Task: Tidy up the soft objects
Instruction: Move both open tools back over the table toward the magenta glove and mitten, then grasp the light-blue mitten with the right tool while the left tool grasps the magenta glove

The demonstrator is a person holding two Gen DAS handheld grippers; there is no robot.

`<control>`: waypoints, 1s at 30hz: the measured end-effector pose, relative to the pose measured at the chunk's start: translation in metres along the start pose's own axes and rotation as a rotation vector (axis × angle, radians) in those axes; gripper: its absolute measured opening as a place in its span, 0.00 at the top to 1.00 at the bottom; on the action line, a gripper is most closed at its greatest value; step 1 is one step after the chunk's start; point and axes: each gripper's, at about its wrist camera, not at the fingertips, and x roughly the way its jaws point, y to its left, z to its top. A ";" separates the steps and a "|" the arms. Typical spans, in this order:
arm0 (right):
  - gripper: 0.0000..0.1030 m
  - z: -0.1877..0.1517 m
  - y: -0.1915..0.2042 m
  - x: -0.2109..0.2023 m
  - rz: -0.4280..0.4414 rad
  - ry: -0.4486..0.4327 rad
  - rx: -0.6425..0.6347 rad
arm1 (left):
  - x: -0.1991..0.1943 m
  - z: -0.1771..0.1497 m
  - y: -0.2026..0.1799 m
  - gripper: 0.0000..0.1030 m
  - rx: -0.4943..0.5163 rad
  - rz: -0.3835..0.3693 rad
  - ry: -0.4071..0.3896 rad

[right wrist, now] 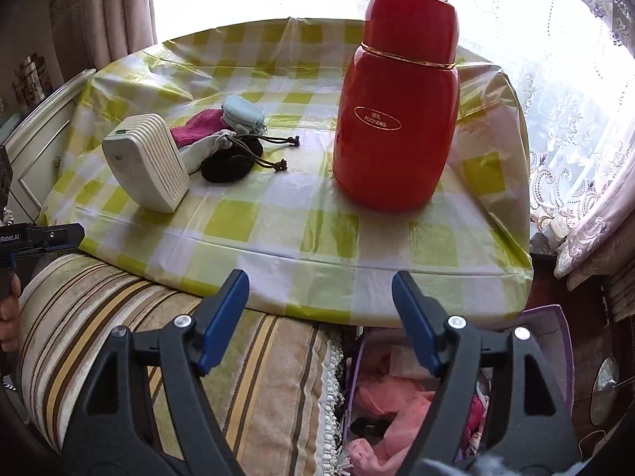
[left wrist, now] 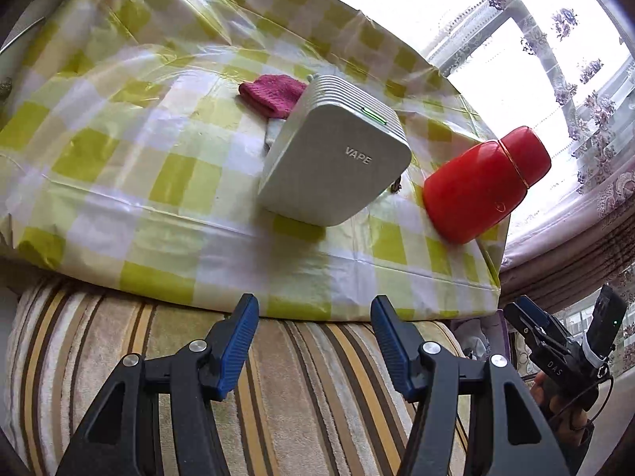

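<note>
Both blue-padded black grippers, the left gripper [left wrist: 313, 309] and the right gripper [right wrist: 319, 285], are hovering wide apart and empty over the striped velvety cushion [right wrist: 119, 317], while the pink knitted cloth [right wrist: 196, 127], pale blue pouch [right wrist: 242, 113] and black drawstring pouch [right wrist: 230, 164] are lying clustered on the yellow-checked plastic tablecloth [right wrist: 278, 218] beside the white ribbed plastic device [right wrist: 147, 162].

Each gripper [left wrist: 313, 309] [right wrist: 319, 283] had black plastic arms, blue ribbed pads [right wrist: 224, 319] and shiny round silver screws [left wrist: 430, 348]. One had white letters on it.
</note>
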 end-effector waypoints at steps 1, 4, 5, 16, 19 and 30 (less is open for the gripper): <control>0.25 0.004 0.004 0.003 0.006 -0.002 -0.008 | -0.002 0.005 0.008 0.42 -0.013 0.011 -0.010; 0.25 0.017 0.014 0.012 0.019 -0.008 -0.028 | -0.008 0.020 0.026 0.42 -0.039 0.041 -0.040; 0.25 0.022 0.017 0.015 0.025 -0.010 -0.035 | -0.010 0.025 0.031 0.42 -0.046 0.051 -0.051; 0.23 0.090 0.045 0.047 0.082 -0.057 -0.104 | -0.008 0.109 0.058 0.42 -0.012 0.114 -0.153; 0.22 0.111 0.048 0.058 0.099 -0.068 -0.110 | 0.004 0.131 0.058 0.42 0.025 0.121 -0.157; 0.13 0.185 0.070 0.110 0.187 -0.059 -0.106 | 0.072 0.200 0.040 0.34 0.224 0.094 -0.114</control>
